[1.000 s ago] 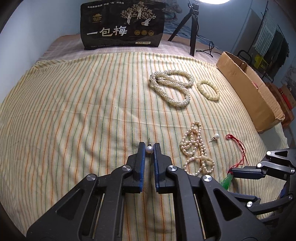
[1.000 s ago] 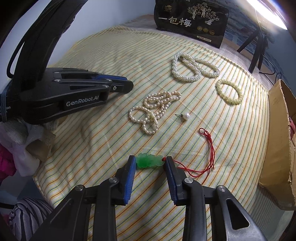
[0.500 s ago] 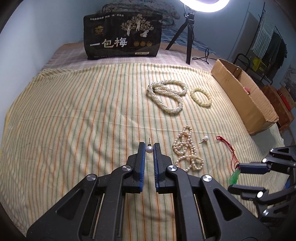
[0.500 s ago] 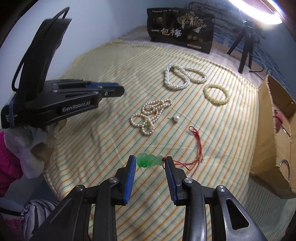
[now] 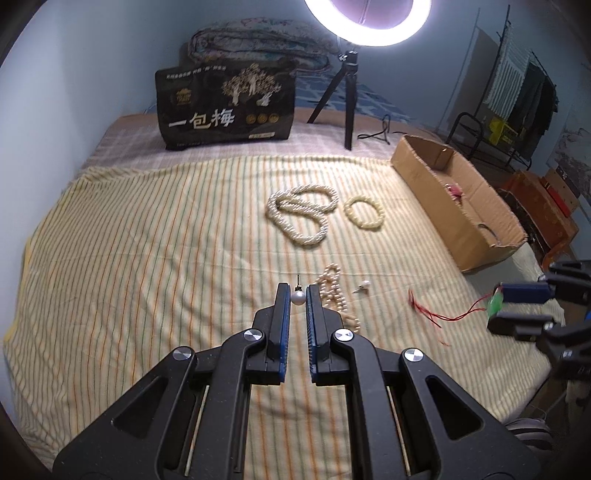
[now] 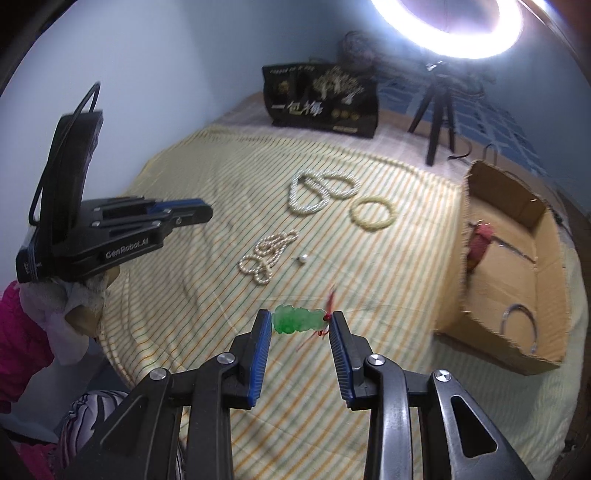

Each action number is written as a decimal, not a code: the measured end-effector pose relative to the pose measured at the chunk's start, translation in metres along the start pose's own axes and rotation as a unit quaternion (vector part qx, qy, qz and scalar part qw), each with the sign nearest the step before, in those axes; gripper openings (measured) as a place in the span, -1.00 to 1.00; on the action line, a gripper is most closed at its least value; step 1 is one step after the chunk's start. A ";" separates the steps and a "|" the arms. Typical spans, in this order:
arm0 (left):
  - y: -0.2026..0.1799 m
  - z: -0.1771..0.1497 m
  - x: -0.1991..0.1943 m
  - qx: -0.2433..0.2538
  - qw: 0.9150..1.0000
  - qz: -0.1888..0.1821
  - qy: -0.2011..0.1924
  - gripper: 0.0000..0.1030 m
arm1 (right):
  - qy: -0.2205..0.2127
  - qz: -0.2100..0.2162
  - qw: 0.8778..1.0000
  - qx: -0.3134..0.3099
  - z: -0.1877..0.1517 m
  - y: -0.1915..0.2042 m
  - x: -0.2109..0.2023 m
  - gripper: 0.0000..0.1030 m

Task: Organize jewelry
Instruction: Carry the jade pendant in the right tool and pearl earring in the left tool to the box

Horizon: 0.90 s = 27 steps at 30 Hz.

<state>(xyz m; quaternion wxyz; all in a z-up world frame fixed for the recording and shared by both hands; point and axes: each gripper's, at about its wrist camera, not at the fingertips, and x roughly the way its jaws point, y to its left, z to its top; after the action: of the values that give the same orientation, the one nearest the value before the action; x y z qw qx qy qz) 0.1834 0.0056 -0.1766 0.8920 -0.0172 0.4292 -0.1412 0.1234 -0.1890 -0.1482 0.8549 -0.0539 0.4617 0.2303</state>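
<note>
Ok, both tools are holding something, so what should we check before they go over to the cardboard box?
1. Left tool pinching the small white pearl earring: ok.
2. Right tool clamping the green carved jade pendant end to end: ok.
3. Pendant's red cord clear of the striped cloth: not ok, it trails onto it.
4. Open brown cardboard box has free floor: ok.
5. Second loose pearl earring left to collect: ok, lying beside the small pearl strand.

A striped bedspread (image 5: 147,240) covers the bed, with a black printed bag (image 5: 225,107) and a tripod-mounted ring light (image 5: 369,22) at its far end.
</note>
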 end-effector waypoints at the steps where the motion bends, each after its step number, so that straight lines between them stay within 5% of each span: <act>1: -0.003 0.001 -0.002 0.002 1.000 -0.002 -0.002 -0.88 | -0.004 -0.002 1.000 0.002 0.001 -0.003 -0.005 -0.37; 27: -0.113 0.041 -0.020 0.075 0.994 -0.068 -0.035 -0.88 | -0.083 -0.084 0.992 0.054 0.014 -0.103 -0.110 -0.37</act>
<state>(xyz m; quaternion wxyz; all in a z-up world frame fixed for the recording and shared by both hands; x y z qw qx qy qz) 0.1760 -0.1014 -0.1182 0.8937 0.0154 0.3834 -0.2325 0.1286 -0.3140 -0.0635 0.9083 -0.0268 0.3947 0.1359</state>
